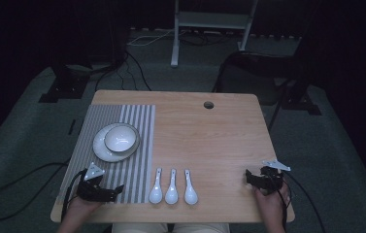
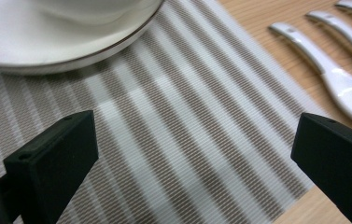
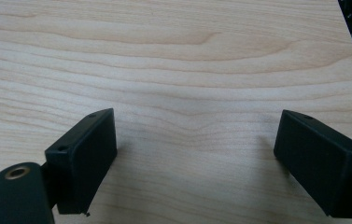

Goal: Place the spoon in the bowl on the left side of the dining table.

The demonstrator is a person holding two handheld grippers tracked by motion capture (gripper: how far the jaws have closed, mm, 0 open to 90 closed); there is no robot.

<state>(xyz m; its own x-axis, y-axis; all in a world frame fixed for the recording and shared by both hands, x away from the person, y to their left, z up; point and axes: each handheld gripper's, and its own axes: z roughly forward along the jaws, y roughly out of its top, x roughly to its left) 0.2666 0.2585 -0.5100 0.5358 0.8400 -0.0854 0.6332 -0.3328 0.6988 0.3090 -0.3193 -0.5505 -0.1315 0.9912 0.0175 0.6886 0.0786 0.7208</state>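
High view: wide-jawed grippers (both), glossy, perhaps ceramic spoons [image 1: 171, 187] beside ribbed striped placemat [image 1: 134, 160].

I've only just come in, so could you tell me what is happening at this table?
A person sits at a wooden table with a gripper in each hand, both open and holding nothing. The left gripper rests over the striped placemat, near a bowl on a plate. The right gripper sits on bare wood. Three white spoons lie side by side, untouched.

No legible text, label, brand, number or sign on any item in the 3 views
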